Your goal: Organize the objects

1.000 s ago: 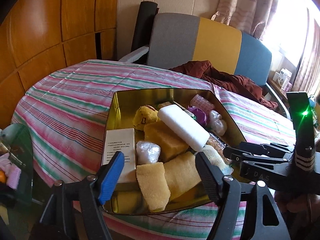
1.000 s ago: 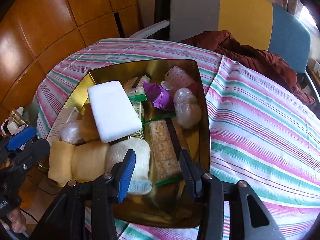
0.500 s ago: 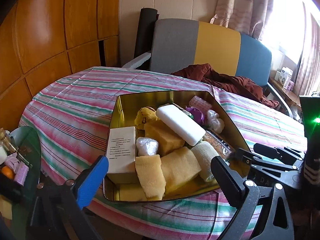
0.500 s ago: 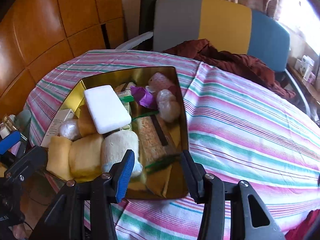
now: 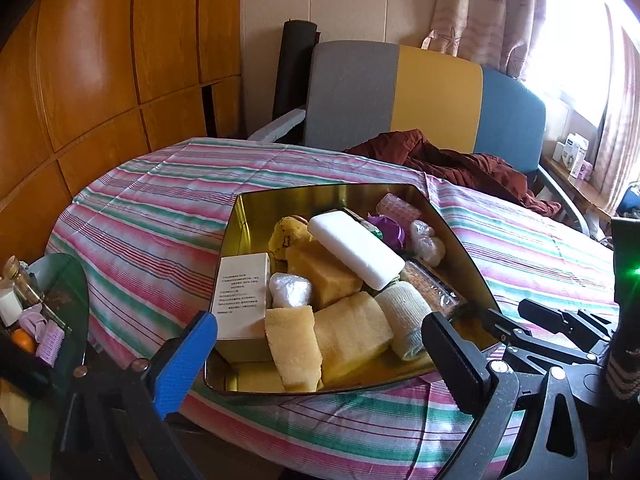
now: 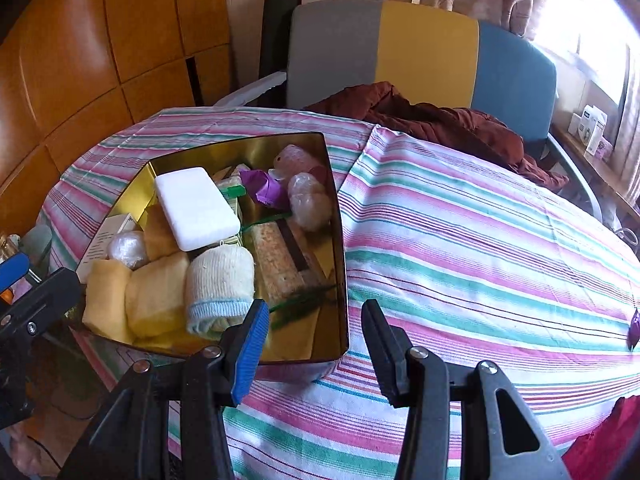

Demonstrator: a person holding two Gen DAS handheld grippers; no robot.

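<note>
Both grippers have drawn back from the gold tin (image 5: 240,236) on the striped tablecloth (image 6: 460,240), left gripper (image 5: 320,344) just spread wide, right gripper (image 6: 312,332) part-open, both empty; inside, the soft rolled sock (image 6: 220,284) looks light, squeezable mid-roll.

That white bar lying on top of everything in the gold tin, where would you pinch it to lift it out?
Grip the white bar across its narrow width, near the middle, coming from above. It lies uppermost in the gold tin, tilted on the yellow sponges, so both long edges look exposed. The right gripper is open and empty, and its gap seems close to that width.
</note>
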